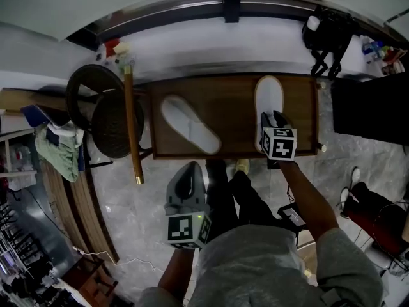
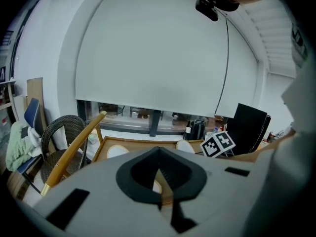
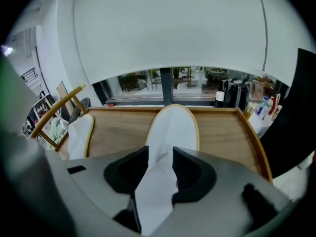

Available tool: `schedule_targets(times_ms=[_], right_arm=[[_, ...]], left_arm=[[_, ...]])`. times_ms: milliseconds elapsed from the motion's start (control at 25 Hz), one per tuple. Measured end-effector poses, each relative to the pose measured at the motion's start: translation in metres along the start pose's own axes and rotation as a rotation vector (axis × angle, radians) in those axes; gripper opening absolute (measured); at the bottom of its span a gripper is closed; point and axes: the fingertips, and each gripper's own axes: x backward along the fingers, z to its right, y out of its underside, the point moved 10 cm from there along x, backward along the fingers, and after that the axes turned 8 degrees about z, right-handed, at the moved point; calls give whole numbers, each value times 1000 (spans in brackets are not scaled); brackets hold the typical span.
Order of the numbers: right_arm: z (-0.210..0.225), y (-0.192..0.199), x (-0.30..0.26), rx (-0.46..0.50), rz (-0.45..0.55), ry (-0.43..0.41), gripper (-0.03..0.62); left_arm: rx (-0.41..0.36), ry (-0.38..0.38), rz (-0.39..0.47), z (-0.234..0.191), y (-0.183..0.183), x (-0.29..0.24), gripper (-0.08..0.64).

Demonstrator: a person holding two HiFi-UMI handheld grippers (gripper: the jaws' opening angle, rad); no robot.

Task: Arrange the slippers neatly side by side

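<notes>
Straddling right slipper (image 1: 268, 98) at far rim of table (image 1: 236, 110): right tool (image 3: 159, 154) open | left tool (image 2: 159, 154) closed | left slipper (image 1: 188, 125) apart

The wooden table (image 1: 236, 117) (raised rim) carries two white slippers — left slipper (image 1: 190, 124) angled, right slipper (image 1: 269, 94) straight.

left slipper (image 1: 190, 125): white, angled | right slipper (image 1: 269, 96): white, straight | well apart
</notes>
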Motion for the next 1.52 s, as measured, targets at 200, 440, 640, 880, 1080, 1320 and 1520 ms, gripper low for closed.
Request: schedule_targets(times_ms=[200,440,640,880,1080,1320,1520], right_arm=[[-2,-10,10,53,65,25,152],[-40,-32,33,202,261,-11,152],[-97,-45,36,228,294,-178,152],[-157,-47,21,279,251,-376,152],[-193,-43,2,289,181,-469,158],[-225,-36,-27,290,94,-518,169],[-239,-27,-47,319,31,-524,169]], left_arm=[[11,-10,1,-8,-1,-1,14],[21,-23,1,-19,0,-3,14],[34,-36,5,-34,-3,-6,14],[60,-56,1,-62,-7,-10,14],[77,-73,0,-89,-11,-16,14],[83,-68,-17,-118,-16,-26,14],[90,-63,-31,-137,-17,-36,14]])
